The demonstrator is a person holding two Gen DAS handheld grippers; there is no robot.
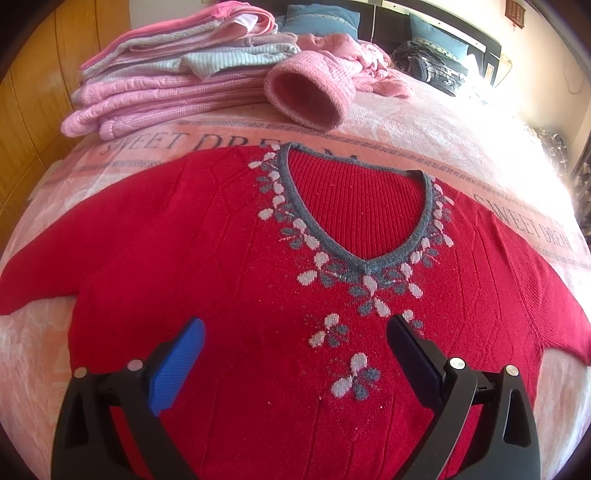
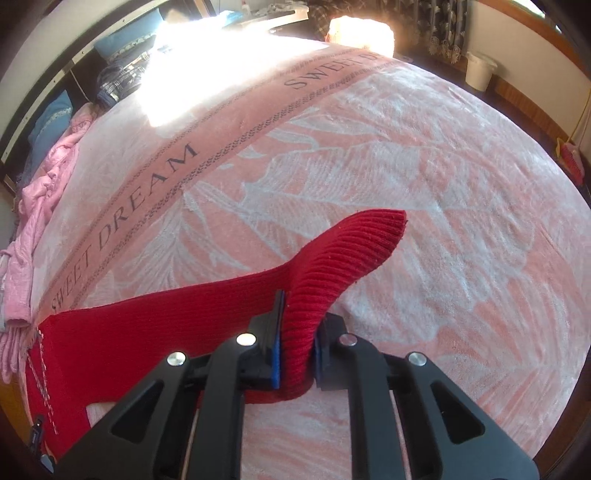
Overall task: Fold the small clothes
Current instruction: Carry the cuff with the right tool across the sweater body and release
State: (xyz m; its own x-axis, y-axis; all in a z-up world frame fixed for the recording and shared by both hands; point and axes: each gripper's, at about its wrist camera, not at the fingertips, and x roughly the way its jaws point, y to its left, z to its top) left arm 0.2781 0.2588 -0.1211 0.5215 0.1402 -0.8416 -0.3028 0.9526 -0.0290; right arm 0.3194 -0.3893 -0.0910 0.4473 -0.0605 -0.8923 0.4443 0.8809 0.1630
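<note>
Left black two-finger gripper with blue ribbed pads (image 1: 295, 332) spread wide above the red knitted V-neck sweater with grey-and-white flower trim (image 1: 207, 251); right black gripper (image 2: 297, 347) pinching that sweater's ribbed red cuff (image 2: 343, 251). One sweater, flat on the pink "SWEET DREAM" bedspread (image 2: 424, 155). Both sleeves cut off in the left view. Beyond: one stack of folded pink clothes (image 1: 177, 74), one crumpled pink garment (image 1: 332, 77), two blue pillows (image 1: 321, 18).

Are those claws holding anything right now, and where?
The right claw pinches the red sweater by its sleeve cuff. The left claw is open, holding nothing.
</note>
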